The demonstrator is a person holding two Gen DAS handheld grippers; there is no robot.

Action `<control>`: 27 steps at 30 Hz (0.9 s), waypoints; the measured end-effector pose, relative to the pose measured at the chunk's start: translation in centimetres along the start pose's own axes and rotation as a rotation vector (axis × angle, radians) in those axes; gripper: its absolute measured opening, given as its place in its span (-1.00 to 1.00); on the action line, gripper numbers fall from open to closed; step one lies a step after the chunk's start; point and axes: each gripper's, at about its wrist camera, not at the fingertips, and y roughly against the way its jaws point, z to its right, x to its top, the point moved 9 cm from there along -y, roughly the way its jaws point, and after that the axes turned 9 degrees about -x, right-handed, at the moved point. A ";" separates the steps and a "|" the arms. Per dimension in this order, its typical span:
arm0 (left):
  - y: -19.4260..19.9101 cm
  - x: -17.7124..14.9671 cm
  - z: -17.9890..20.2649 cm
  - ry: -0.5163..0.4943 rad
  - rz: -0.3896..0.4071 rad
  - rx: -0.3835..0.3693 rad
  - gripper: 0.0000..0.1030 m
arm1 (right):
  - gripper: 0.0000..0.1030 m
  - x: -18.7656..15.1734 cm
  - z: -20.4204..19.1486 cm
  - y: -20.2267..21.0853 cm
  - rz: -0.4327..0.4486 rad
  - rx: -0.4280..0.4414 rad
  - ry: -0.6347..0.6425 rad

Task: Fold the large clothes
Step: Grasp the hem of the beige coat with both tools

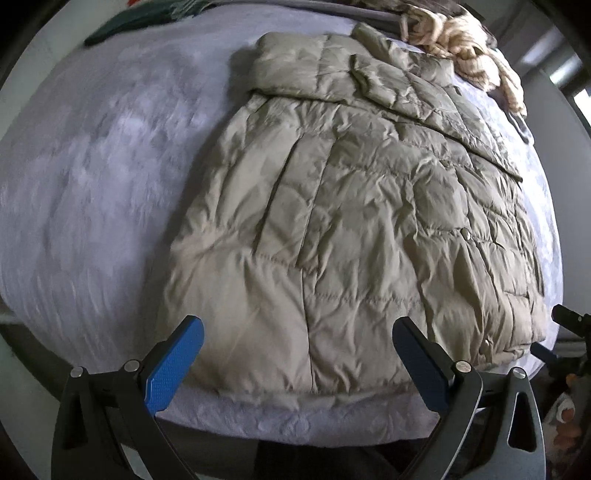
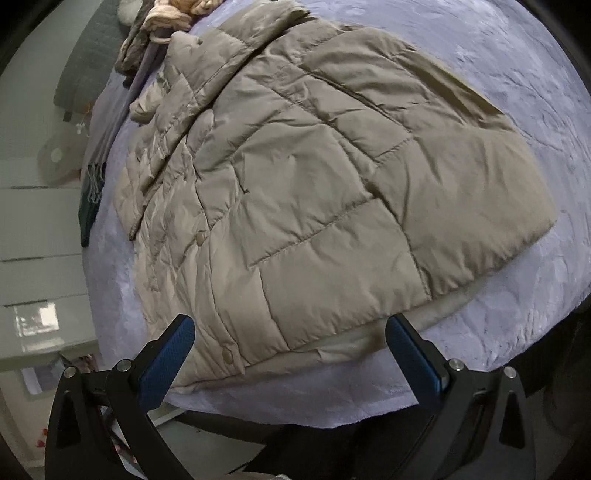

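A beige quilted puffer jacket [image 1: 351, 206] lies spread flat on a pale lavender bedspread [image 1: 92, 166], its hem toward me and a sleeve folded across the top. My left gripper [image 1: 297, 362] hovers over the hem near the bed's front edge, jaws wide open, nothing between the blue pads [image 1: 173, 369]. In the right wrist view the same jacket [image 2: 314, 177] fills the frame, snap buttons along its left edge. My right gripper [image 2: 290, 360] stands open above the hem's lower corner, empty. The bedspread [image 2: 517, 92] shows to the right of the jacket.
A cream knitted garment [image 1: 469, 44] is heaped at the far right of the bed, also cream knit [image 2: 173, 14]. A dark green cloth [image 1: 122, 26] lies far left. A grey headboard or cushion [image 2: 88, 62] and pale floor [image 2: 37, 221] lie beyond the bed's left side.
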 end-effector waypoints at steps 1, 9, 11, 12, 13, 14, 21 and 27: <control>-0.1 -0.4 -0.2 0.023 -0.008 -0.007 0.98 | 0.99 0.1 0.3 0.2 0.000 0.009 -0.004; 0.1 -3.5 0.3 0.182 -0.014 -0.191 0.98 | 0.99 0.9 4.4 1.7 -0.011 0.062 -0.076; 0.3 -4.2 0.6 0.200 -0.023 -0.286 0.98 | 0.99 0.9 5.6 1.7 -0.023 0.096 -0.122; 0.1 -4.6 0.6 0.208 -0.036 -0.311 0.98 | 0.99 0.9 6.1 1.6 -0.026 0.112 -0.145; -0.1 -5.1 0.5 0.220 -0.052 -0.331 0.98 | 0.99 0.9 6.8 1.5 -0.030 0.136 -0.178; -0.7 -5.6 0.3 0.243 -0.074 -0.356 0.98 | 0.99 1.0 7.3 1.4 -0.036 0.153 -0.206; -4.3 -5.0 -1.2 0.437 -0.065 -0.415 0.98 | 0.99 1.0 9.0 -1.2 -0.069 0.220 -0.323; -4.7 -2.1 -0.2 0.416 -0.003 -0.441 0.22 | 0.98 2.4 8.8 -2.3 -0.041 0.310 -0.417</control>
